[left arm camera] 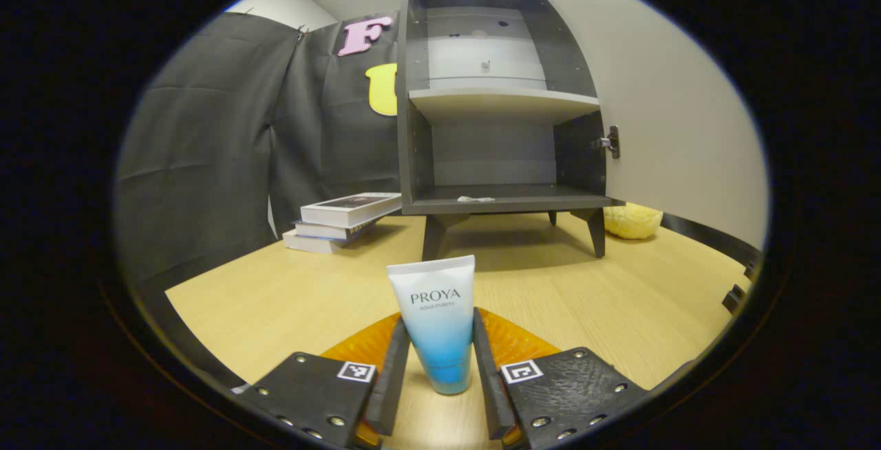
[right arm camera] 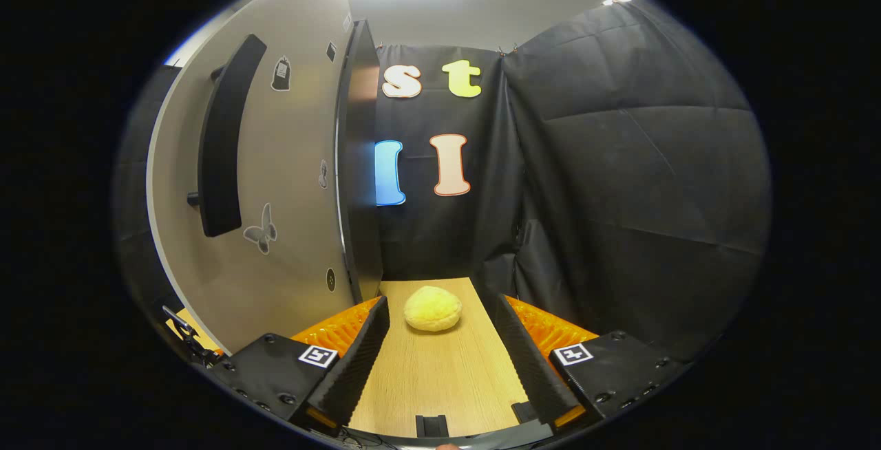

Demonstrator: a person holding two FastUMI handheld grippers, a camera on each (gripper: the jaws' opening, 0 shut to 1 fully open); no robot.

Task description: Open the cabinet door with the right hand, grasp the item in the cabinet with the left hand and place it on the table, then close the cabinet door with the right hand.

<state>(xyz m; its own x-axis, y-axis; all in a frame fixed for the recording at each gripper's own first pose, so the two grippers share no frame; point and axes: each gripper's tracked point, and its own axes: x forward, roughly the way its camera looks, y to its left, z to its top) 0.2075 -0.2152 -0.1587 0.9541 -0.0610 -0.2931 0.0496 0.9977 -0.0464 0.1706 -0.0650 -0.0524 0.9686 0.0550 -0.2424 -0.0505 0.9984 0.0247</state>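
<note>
A white-and-blue tube [left arm camera: 438, 319] stands cap-down on the wooden table [left arm camera: 275, 298], in front of the cabinet. My left gripper [left arm camera: 440, 331] is shut on it, with a finger touching each side of the tube. The dark cabinet [left arm camera: 413, 126] stands behind on short legs with both shelves bare except for a small white scrap [left arm camera: 475, 199] on the lower one. Its pale door [left arm camera: 661, 113] is swung wide open to the right. My right gripper [right arm camera: 442, 312] is open and holds nothing, just right of the door's [right arm camera: 275, 181] outer face and its long dark handle [right arm camera: 221, 137].
A stack of books [left arm camera: 344, 219] lies left of the cabinet. A yellow soft lump [right arm camera: 432, 309] sits on the table beyond the right gripper's fingers and shows as the yellow lump [left arm camera: 632, 221] under the open door. Black cloth walls close the booth.
</note>
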